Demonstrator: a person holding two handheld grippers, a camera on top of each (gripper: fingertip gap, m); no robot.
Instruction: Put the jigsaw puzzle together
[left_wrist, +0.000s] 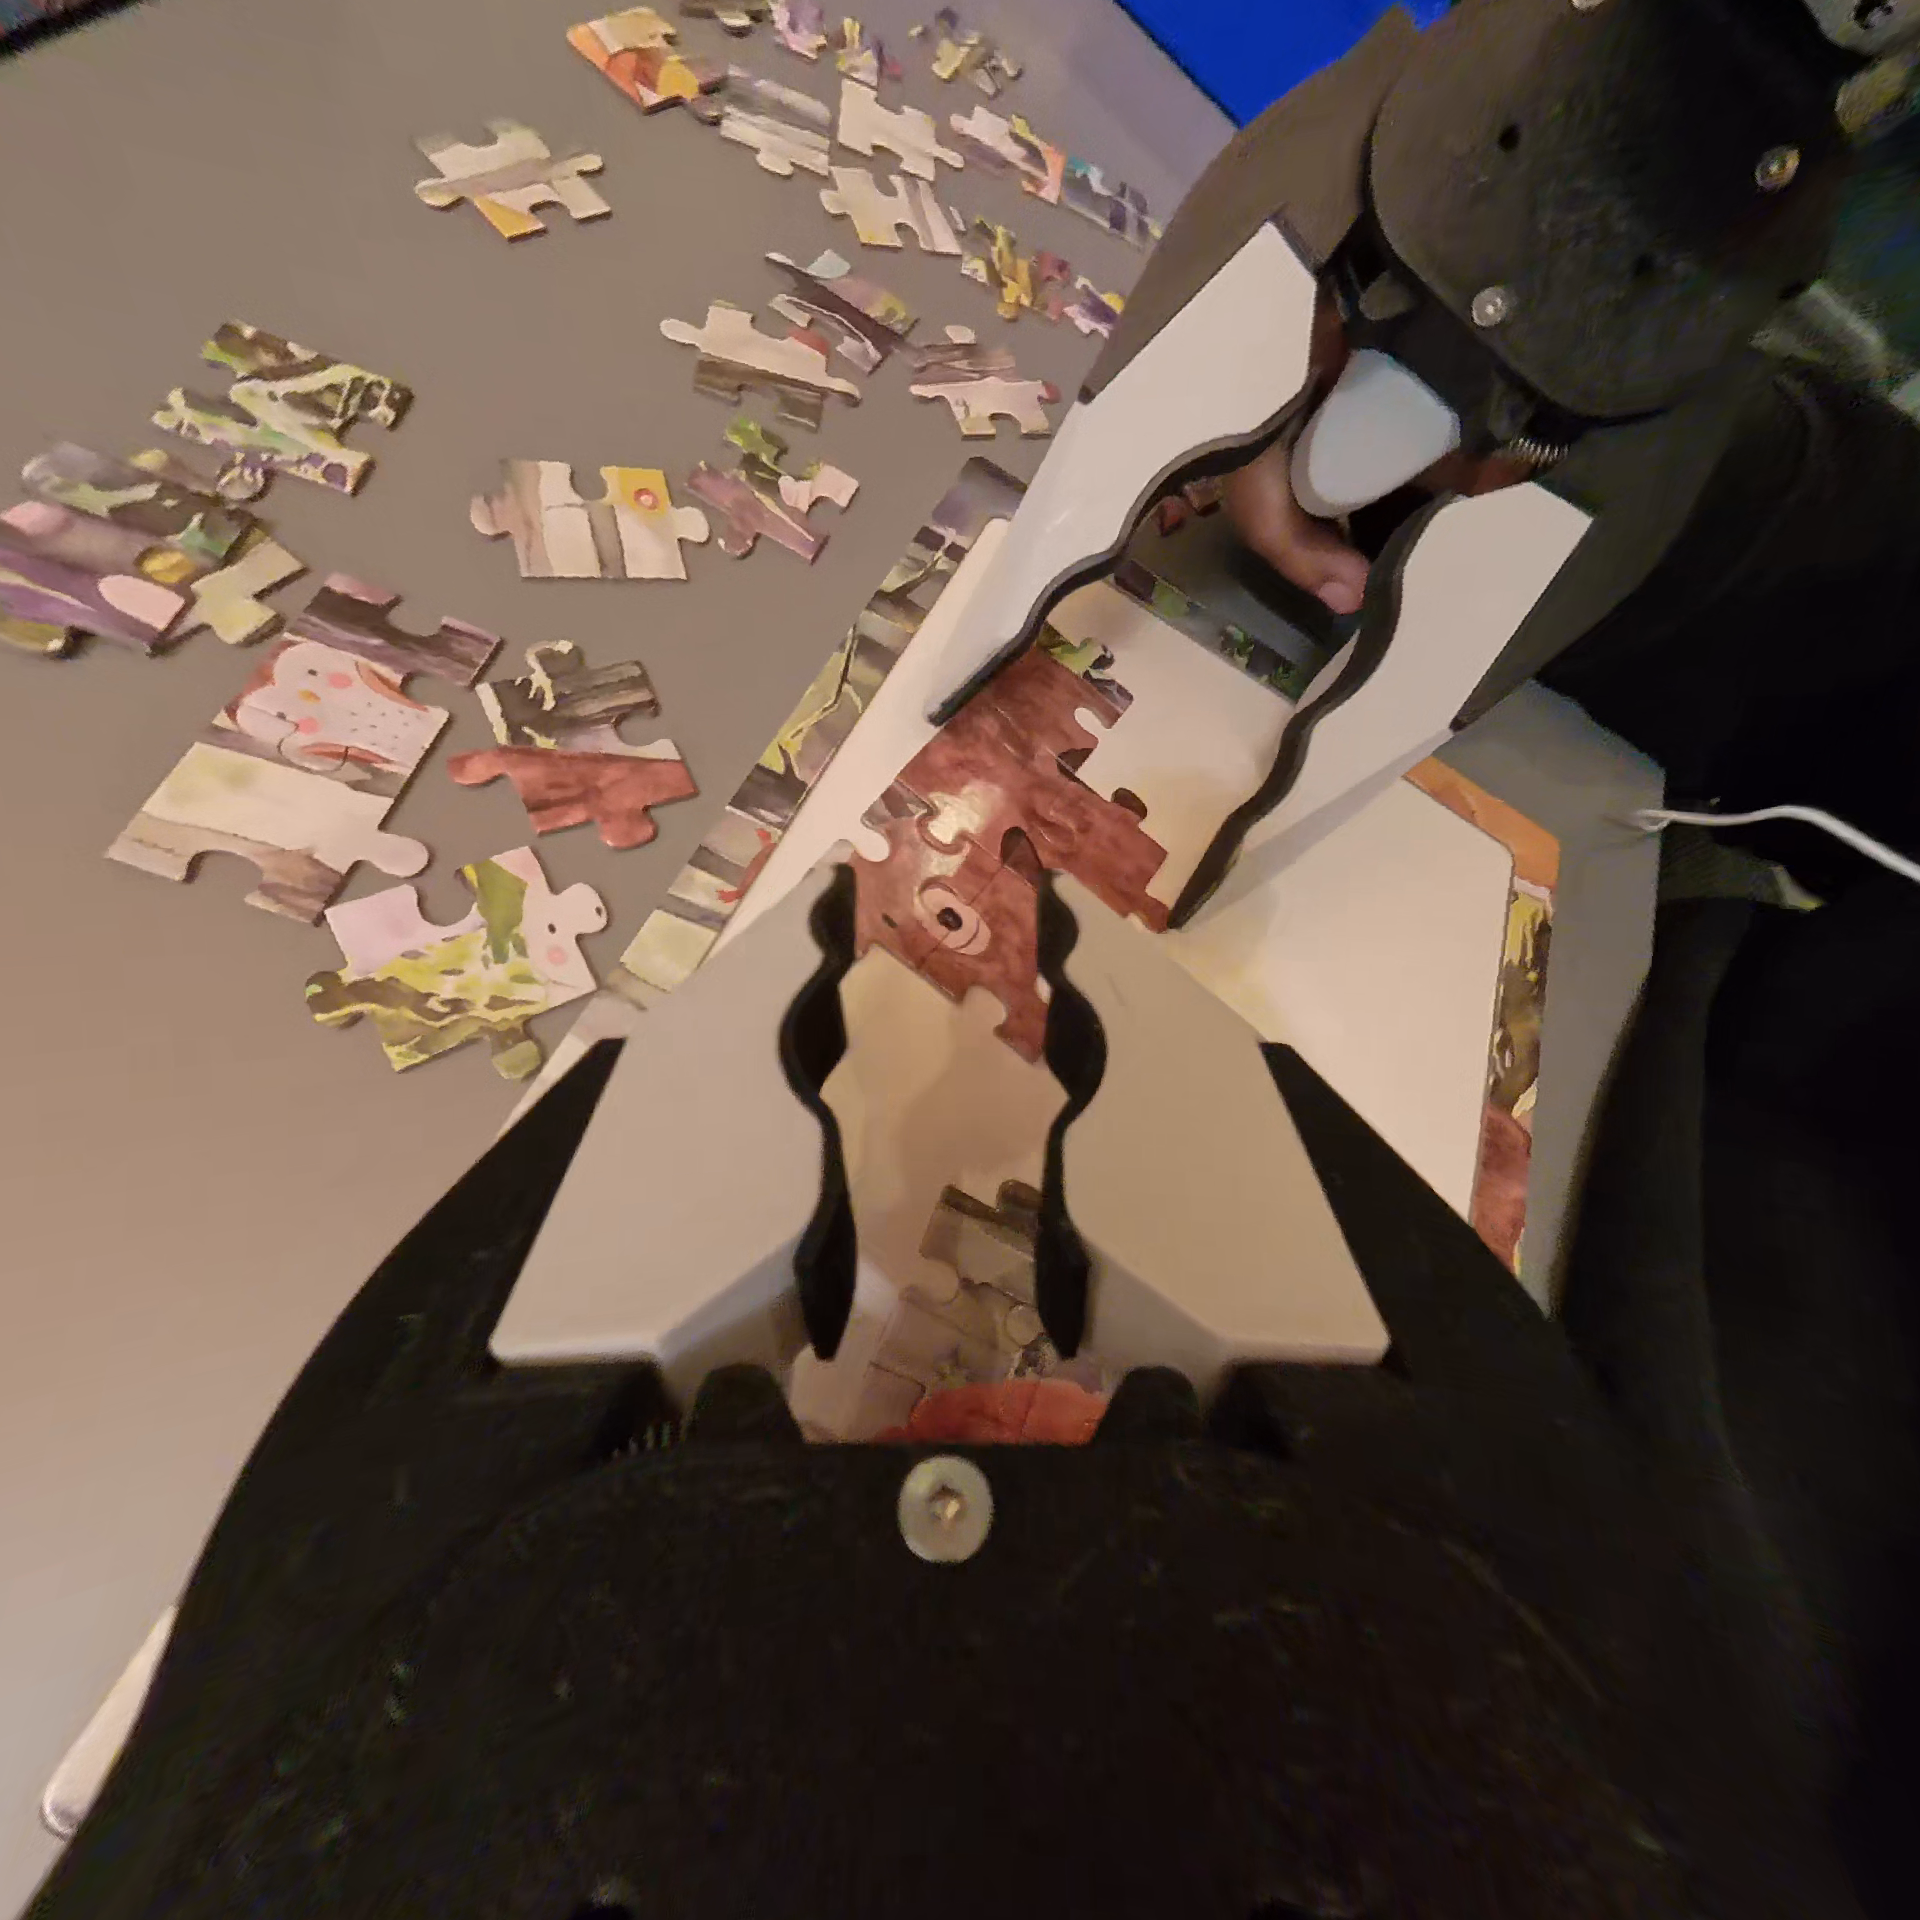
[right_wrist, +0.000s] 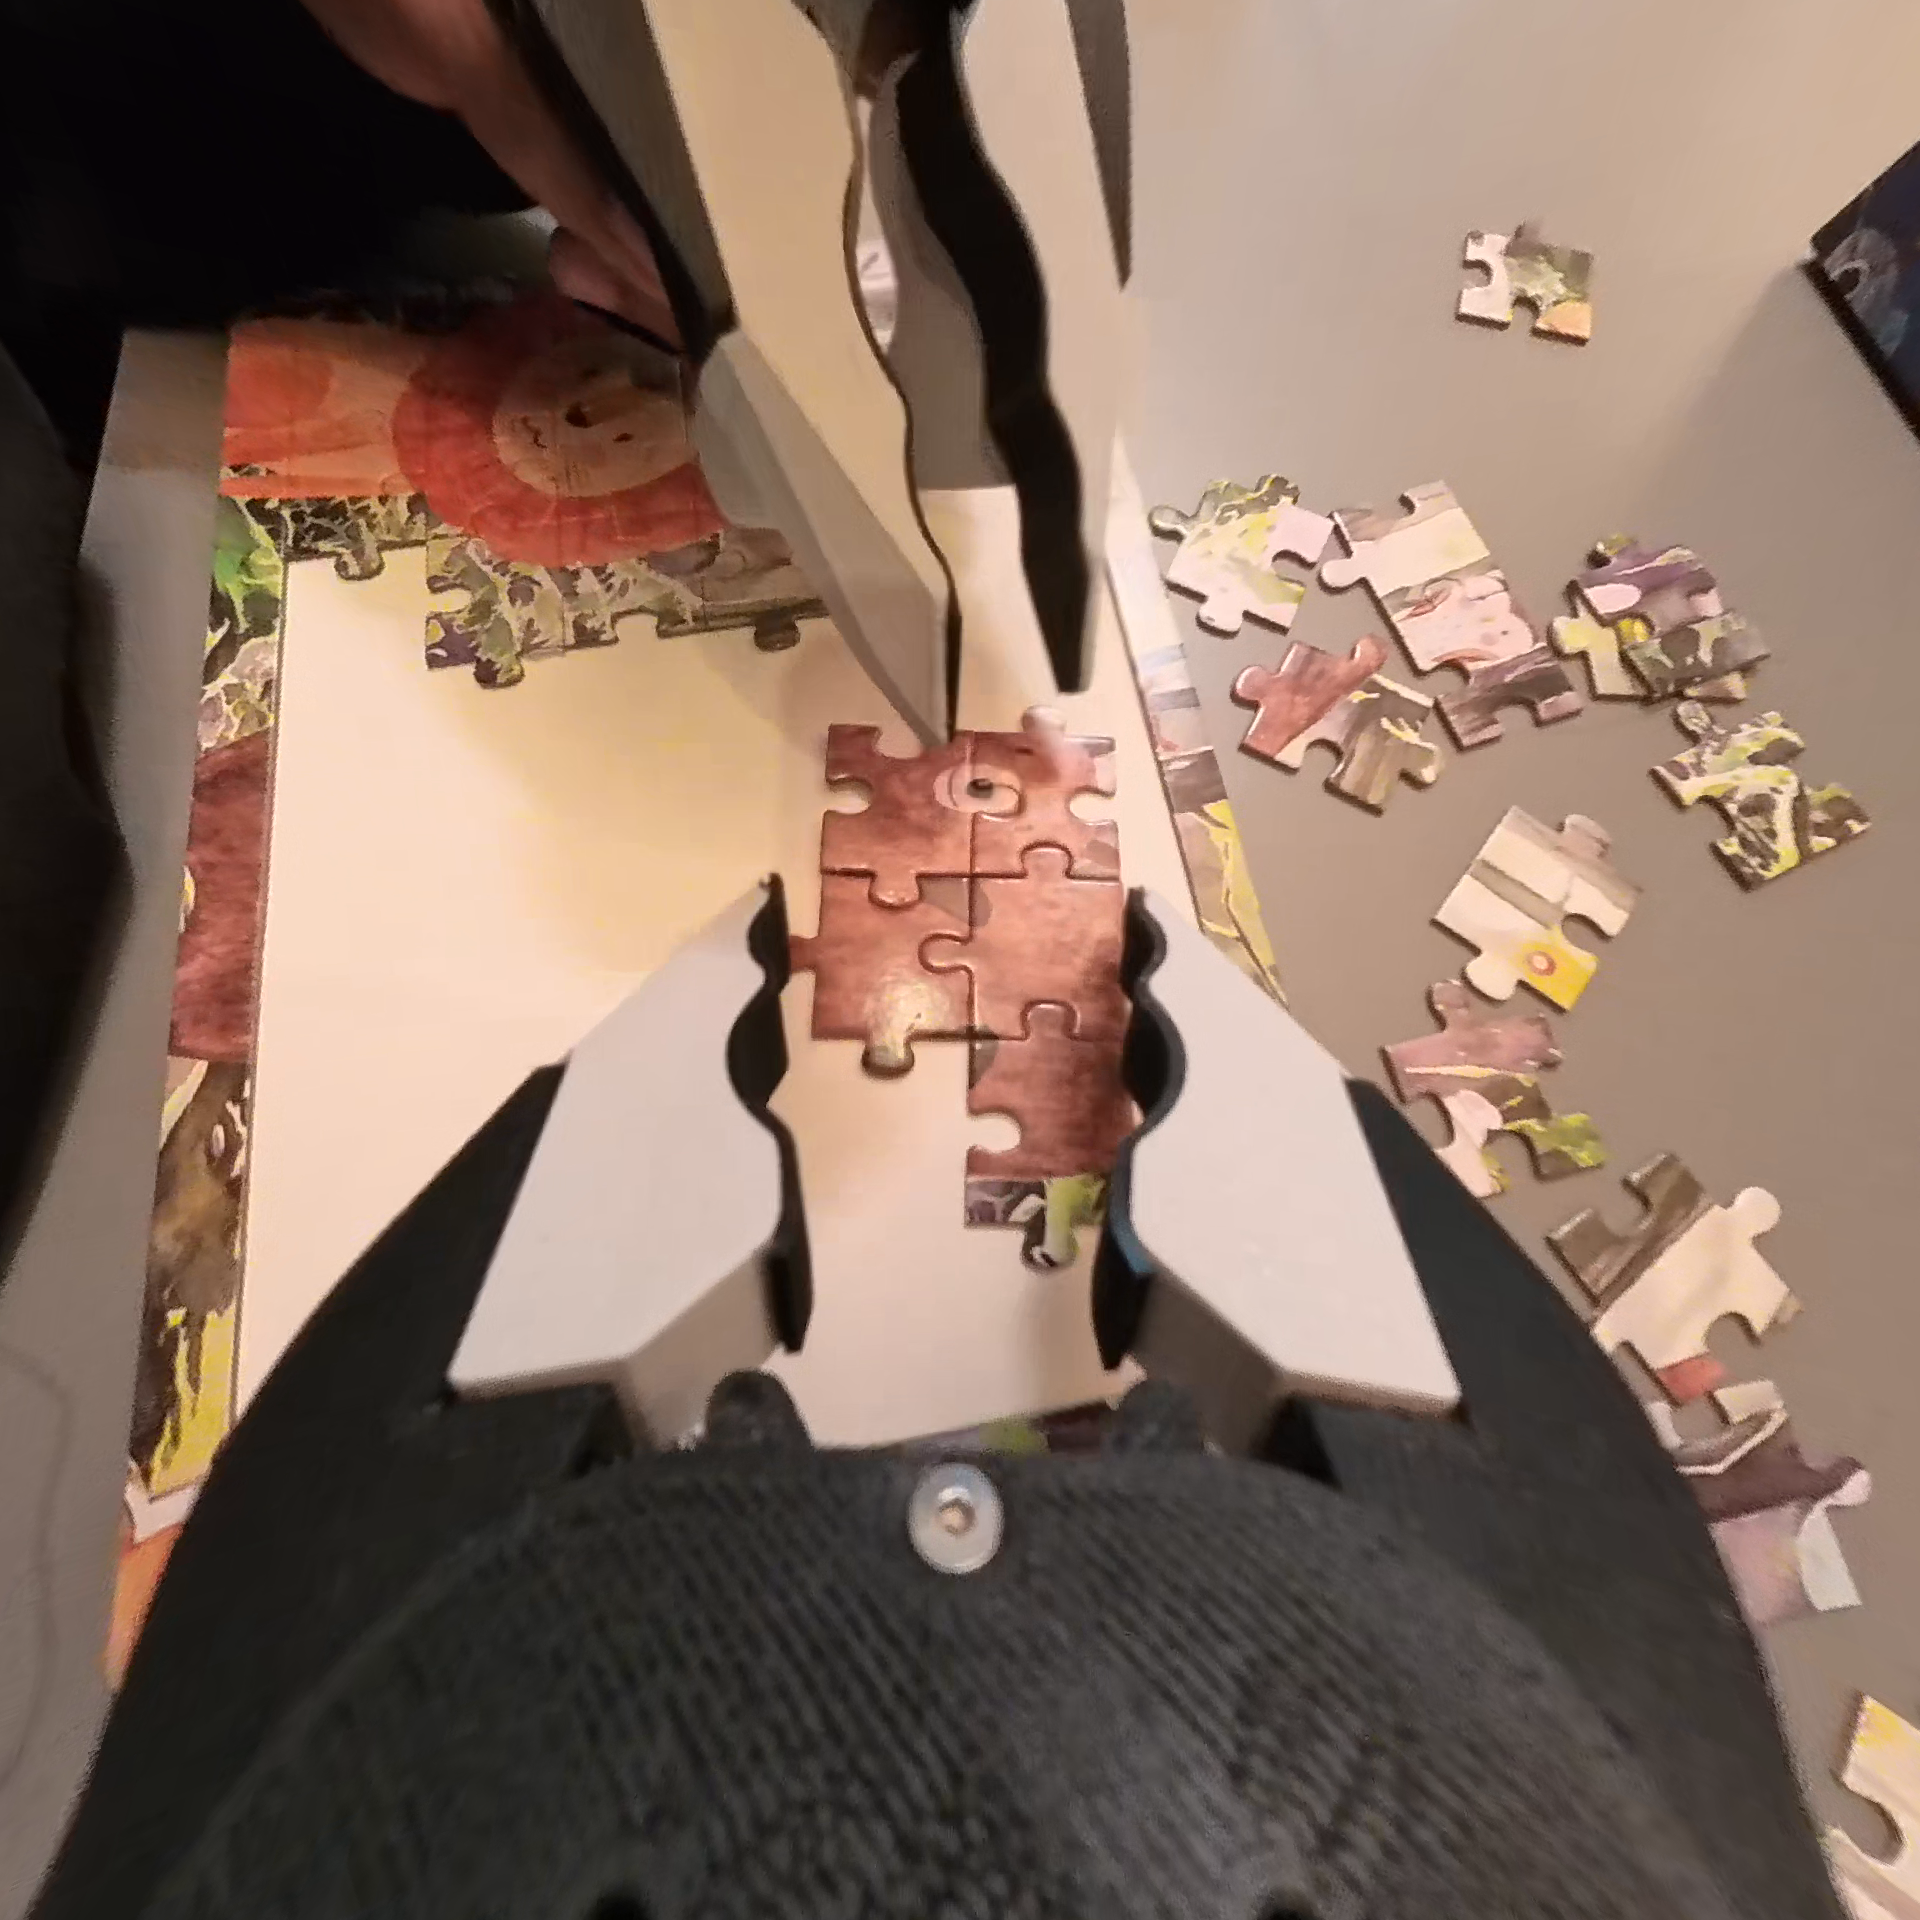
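A cluster of several joined brown puzzle pieces (right_wrist: 966, 914) lies on the cream puzzle board (right_wrist: 520, 831), near its right edge. My right gripper (right_wrist: 951, 904) is open, with its fingertips on either side of the cluster's lower half. My left gripper (left_wrist: 945, 904) is open and comes from the opposite side, with its tips at the cluster's (left_wrist: 997, 831) end that bears the eye. Each gripper shows in the other's view: the left (right_wrist: 1008, 696), the right (left_wrist: 1070, 810). Neither gripper holds a piece.
The board's (left_wrist: 1351, 987) border strip is assembled, with an orange lion section (right_wrist: 540, 436) in one corner. Many loose pieces (left_wrist: 582, 520) lie scattered on the grey table (left_wrist: 208, 1143) beside the board, also in the right wrist view (right_wrist: 1527, 914). A hand (left_wrist: 1299, 540) grips the right tool. My left and right fingertips are right by each other. The orange lion section (right_wrist: 540, 436) is about 12 cm from both grippers' fingertips.
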